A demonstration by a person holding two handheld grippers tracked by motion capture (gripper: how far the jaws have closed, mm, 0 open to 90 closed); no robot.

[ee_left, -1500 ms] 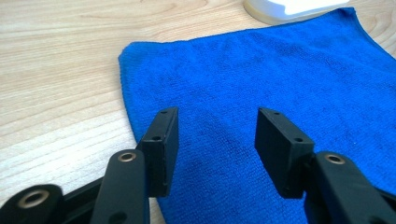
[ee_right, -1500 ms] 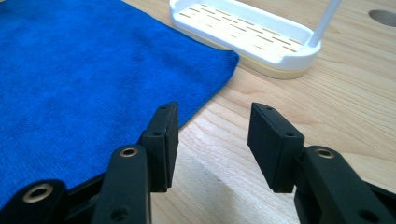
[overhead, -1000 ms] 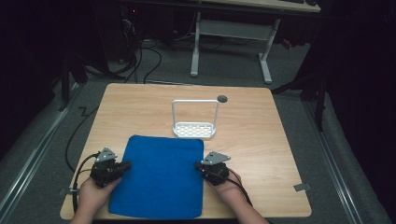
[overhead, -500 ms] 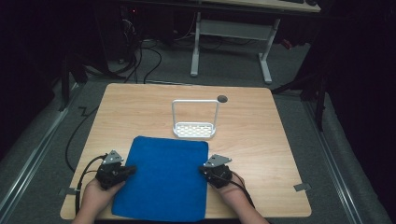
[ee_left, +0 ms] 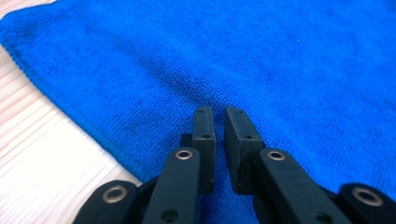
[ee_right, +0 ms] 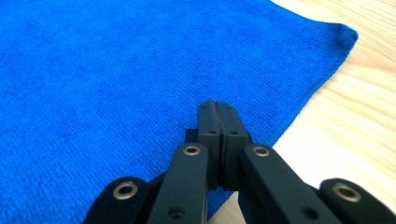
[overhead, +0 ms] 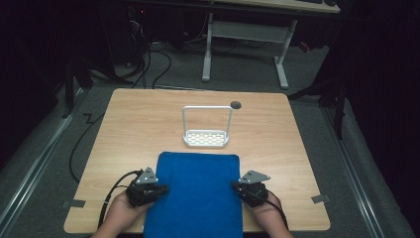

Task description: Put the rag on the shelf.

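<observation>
A: Towel point(overhead: 198, 191) lies flat in the lower middle of the high view, its near edge hanging past the table point(overhead: 124, 124) front, below the white rack point(overhead: 206, 130).

B: And the grippers?

A: Left gripper point(overhead: 159, 189) sits on the towel's left edge; its jaws are a narrow slit apart with a small pinch of cloth between the tips. Right gripper point(overhead: 236, 187) is on the right edge, jaws pressed fully together on the cloth border.

B: Risk?

A: I'd say the left pinch looks thin. If the hands pull unevenly, that side could slip free and the towel would skew or slide off the front.

B: Hand pose?

A: Both hands come in from the bottom of the frame, low and level, jaws pointing inward.
</observation>
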